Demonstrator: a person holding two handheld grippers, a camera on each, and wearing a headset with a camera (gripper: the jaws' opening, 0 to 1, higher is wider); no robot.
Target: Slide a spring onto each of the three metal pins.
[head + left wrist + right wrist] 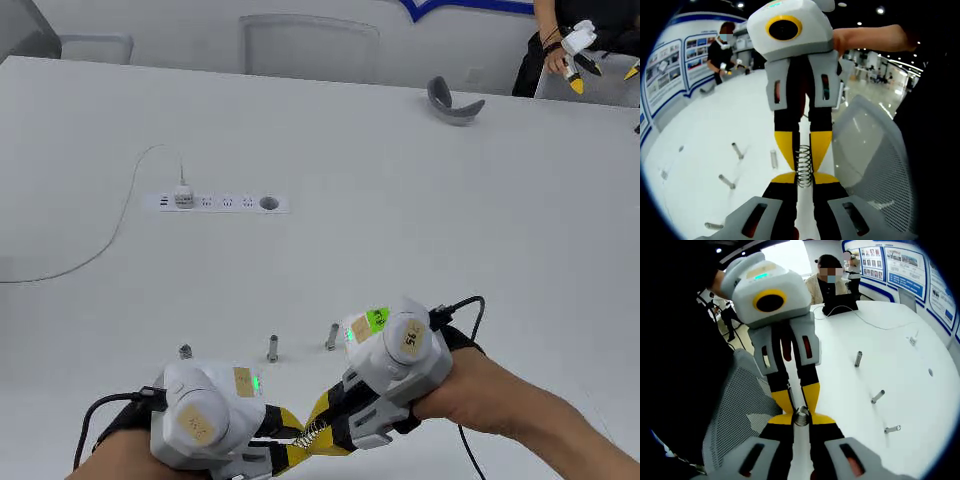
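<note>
A small coil spring [312, 432] hangs just above the table's near edge, between my two grippers, which face each other tip to tip. My left gripper [804, 179] is shut on one end of the spring [804, 165]. My right gripper [801, 419] pinches the other end of the spring [801, 416]. In the head view the left gripper [295, 442] comes from the lower left and the right gripper [326, 420] from the right. Three short metal pins [185, 351] [272, 348] [332, 337] stand bare in a row just beyond the grippers.
A white power strip [215, 202] with a plug and cable lies mid-table. A grey curved object [455, 103] rests at the far right. A person [575, 45] holds grippers at the far corner. A mesh chair [867, 150] sits beside the near edge. A small metal piece [714, 226] lies on the table.
</note>
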